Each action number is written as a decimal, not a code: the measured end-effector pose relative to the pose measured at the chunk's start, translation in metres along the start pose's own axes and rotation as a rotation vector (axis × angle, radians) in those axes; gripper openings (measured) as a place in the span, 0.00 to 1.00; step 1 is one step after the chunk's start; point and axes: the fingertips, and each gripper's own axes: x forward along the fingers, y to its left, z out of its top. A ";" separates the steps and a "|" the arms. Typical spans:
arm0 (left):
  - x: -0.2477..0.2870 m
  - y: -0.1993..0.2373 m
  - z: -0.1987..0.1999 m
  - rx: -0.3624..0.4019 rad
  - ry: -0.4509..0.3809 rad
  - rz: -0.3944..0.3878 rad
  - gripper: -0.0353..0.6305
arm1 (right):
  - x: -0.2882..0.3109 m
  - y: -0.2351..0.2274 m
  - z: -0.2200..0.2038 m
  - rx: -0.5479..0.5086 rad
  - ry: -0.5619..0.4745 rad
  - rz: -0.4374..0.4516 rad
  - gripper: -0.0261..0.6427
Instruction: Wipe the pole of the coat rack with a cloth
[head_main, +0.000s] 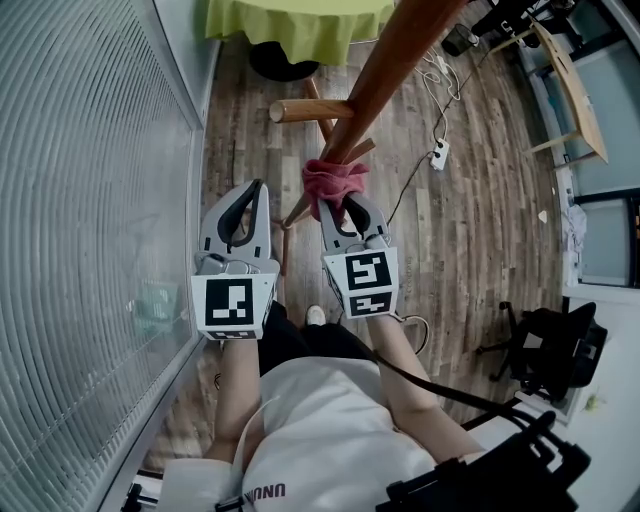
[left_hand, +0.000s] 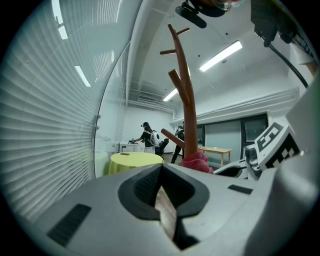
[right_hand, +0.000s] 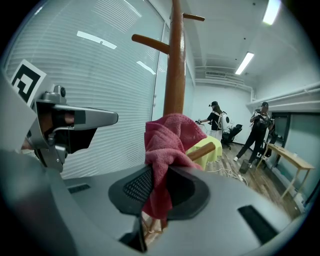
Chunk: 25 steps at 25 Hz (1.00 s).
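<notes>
Jaws of right gripper clamped on pink cloth, cloth touching pole. Left gripper closed, empty, beside pole. Best: press cloth firmly, stroke along pole.

Top of pole cut off by head view's edge, part hidden behind cloth

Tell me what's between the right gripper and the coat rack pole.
The red cloth, clamped by the right gripper against the pole; right gripper view shows it.
</notes>
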 end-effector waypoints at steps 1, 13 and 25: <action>0.000 0.000 -0.001 0.001 0.003 0.001 0.07 | 0.000 0.001 -0.001 0.003 0.003 0.003 0.15; 0.002 0.000 -0.005 -0.002 0.017 -0.006 0.07 | 0.005 0.005 -0.014 0.011 0.043 0.011 0.15; 0.004 -0.002 -0.009 -0.005 0.033 -0.020 0.07 | 0.009 0.007 -0.021 0.016 0.071 0.018 0.15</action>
